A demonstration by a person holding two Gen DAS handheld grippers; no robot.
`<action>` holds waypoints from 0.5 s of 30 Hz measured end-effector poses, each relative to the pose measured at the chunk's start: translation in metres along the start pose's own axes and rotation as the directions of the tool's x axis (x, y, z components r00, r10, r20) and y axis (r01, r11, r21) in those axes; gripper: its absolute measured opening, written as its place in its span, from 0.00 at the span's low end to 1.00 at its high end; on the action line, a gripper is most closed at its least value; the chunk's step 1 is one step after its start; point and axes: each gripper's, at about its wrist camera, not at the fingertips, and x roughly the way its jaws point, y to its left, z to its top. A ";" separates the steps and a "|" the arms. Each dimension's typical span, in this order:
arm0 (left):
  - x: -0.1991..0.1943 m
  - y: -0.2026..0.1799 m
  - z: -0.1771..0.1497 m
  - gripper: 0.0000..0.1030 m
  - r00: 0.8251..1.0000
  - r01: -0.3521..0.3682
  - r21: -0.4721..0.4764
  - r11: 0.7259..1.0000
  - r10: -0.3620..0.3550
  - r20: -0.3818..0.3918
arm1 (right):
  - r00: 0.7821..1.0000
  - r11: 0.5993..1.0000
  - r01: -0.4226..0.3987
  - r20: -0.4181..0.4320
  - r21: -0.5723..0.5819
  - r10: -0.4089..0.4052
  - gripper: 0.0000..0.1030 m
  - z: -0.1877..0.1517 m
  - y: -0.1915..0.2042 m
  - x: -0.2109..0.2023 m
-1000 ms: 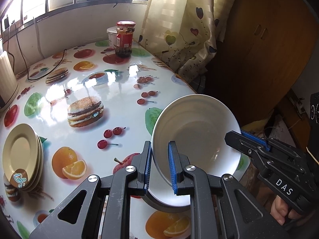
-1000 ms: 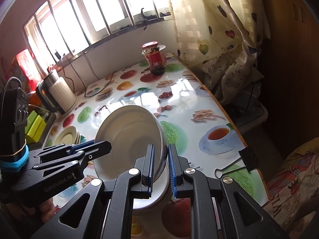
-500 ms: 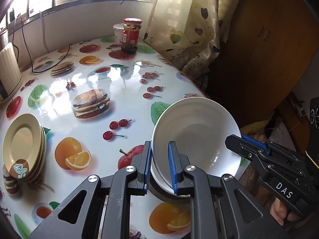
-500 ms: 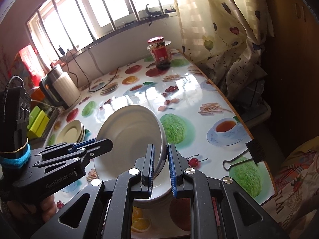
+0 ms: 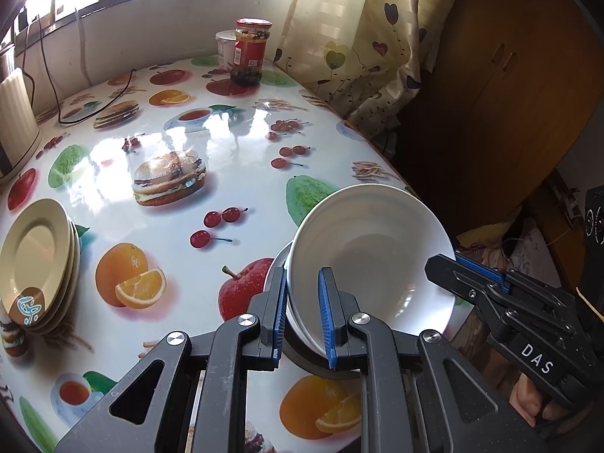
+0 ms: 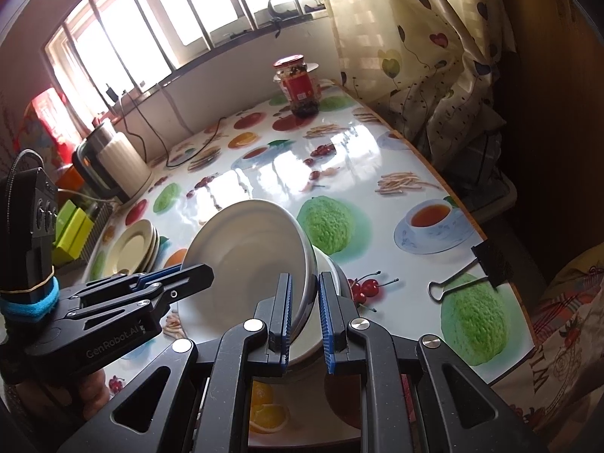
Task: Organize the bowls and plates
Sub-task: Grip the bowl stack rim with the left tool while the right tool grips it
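A stack of white bowls [image 5: 372, 260] is held tilted just above the table's near right part. My left gripper [image 5: 304, 317] is shut on the stack's left rim. My right gripper [image 6: 305, 319] is shut on the opposite rim; it also shows in the left wrist view [image 5: 464, 275]. The bowls show in the right wrist view [image 6: 245, 256] with the left gripper [image 6: 177, 283] at their left edge. A stack of cream plates [image 5: 36, 260] lies on the table's left side, also in the right wrist view [image 6: 132, 245].
The table [image 5: 234, 143] has a glossy fruit-print cloth. A red-lidded jar [image 5: 249, 53] and a white tub stand at the far edge. A kettle [image 6: 109, 162] and cable sit far left. A binder clip [image 6: 472, 268] lies at the right edge. A curtain [image 5: 362, 37] hangs beyond.
Both grippers have lowered the bowl stack toward the table and drawn it slightly nearer. Both grips are unchanged.
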 end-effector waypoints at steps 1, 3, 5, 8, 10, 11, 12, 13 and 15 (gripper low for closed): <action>0.001 0.001 0.001 0.17 1.000 0.000 -0.003 1.000 0.000 -0.003 | 1.000 1.000 0.000 -0.001 0.000 0.000 0.14 0.000 0.000 0.000; 0.002 0.000 0.001 0.17 1.000 0.000 -0.003 1.000 0.000 -0.006 | 1.000 1.000 0.001 -0.003 0.001 -0.001 0.14 -0.001 0.000 0.001; 0.003 0.000 0.001 0.17 1.000 0.000 -0.004 1.000 0.000 -0.009 | 1.000 1.000 0.000 -0.008 0.005 0.000 0.14 -0.001 -0.002 0.003; 0.004 0.000 0.001 0.17 1.000 -0.001 -0.006 1.000 0.001 -0.014 | 1.000 1.000 -0.001 -0.013 0.009 0.001 0.14 -0.002 -0.004 0.005; 0.004 0.000 0.001 0.17 1.000 -0.002 -0.007 1.000 0.002 -0.016 | 1.000 1.000 -0.002 -0.016 0.013 0.002 0.14 -0.002 -0.005 0.007; 0.005 0.000 0.001 0.17 1.000 -0.002 -0.008 1.000 0.002 -0.019 | 1.000 1.000 -0.002 -0.018 0.015 0.003 0.14 -0.003 -0.006 0.007; 0.005 0.000 0.001 0.17 1.000 -0.003 -0.006 1.000 0.003 -0.020 | 1.000 1.000 -0.003 -0.020 0.016 0.003 0.14 -0.002 -0.006 0.008; 0.006 0.000 0.001 0.17 1.000 -0.004 -0.006 1.000 0.004 -0.022 | 1.000 1.000 -0.004 -0.021 0.017 0.004 0.14 -0.002 -0.006 0.008; 0.007 0.000 0.001 0.17 1.000 -0.003 -0.008 1.000 0.003 -0.025 | 1.000 1.000 -0.001 -0.022 0.018 0.002 0.14 -0.002 -0.006 0.009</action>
